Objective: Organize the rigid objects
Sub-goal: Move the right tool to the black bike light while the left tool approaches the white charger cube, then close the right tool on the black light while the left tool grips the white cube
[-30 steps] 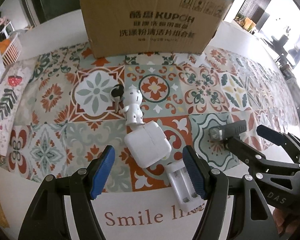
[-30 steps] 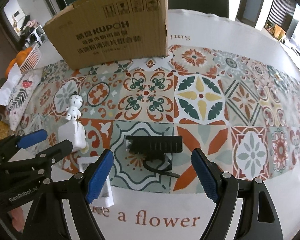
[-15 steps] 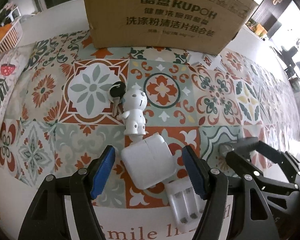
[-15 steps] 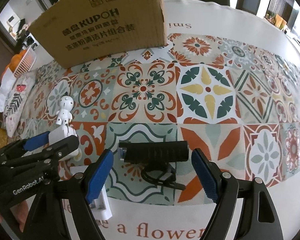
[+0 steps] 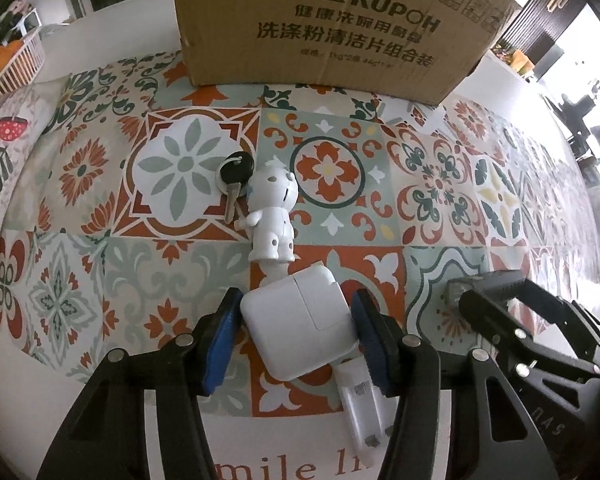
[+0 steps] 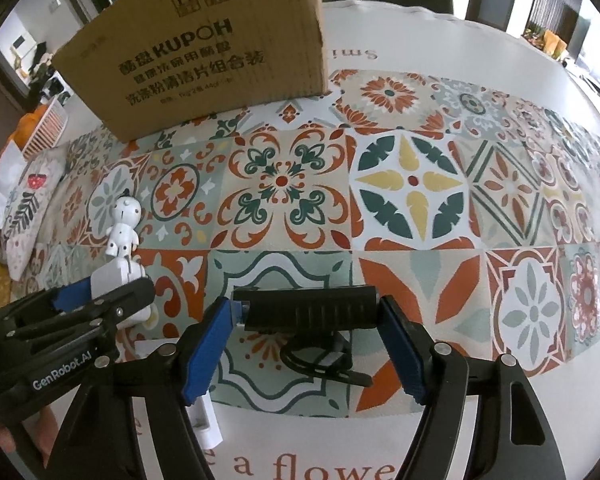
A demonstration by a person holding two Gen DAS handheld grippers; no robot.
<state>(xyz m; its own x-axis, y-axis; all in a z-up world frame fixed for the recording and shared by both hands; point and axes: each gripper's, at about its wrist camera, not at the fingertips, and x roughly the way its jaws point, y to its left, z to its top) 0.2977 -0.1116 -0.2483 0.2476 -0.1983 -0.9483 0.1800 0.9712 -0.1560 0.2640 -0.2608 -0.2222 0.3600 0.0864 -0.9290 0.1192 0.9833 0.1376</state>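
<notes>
Fingers of the left gripper (image 5: 294, 332) stood spread either side of the white charger (image 5: 298, 322) on the patterned mat (image 5: 440, 184), while the right gripper (image 6: 306, 332), likewise spread, bracketed the black flashlight (image 6: 310, 312) end to end, its long axis lying crosswise between the pads.

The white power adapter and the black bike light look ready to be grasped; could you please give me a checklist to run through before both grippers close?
1. White power adapter sits between the left gripper fingers: ok.
2. Left jaws fully shut on it: cannot tell; the pads are right at its sides.
3. Black bike light spans between the right gripper fingers, ends near both pads: ok.
4. Light's strap free of the fingers: cannot tell.
5. White battery charger lies partly under the adapter and the left gripper's finger: not ok, it may drag.
6. Cardboard box stands behind the objects: ok.
</notes>
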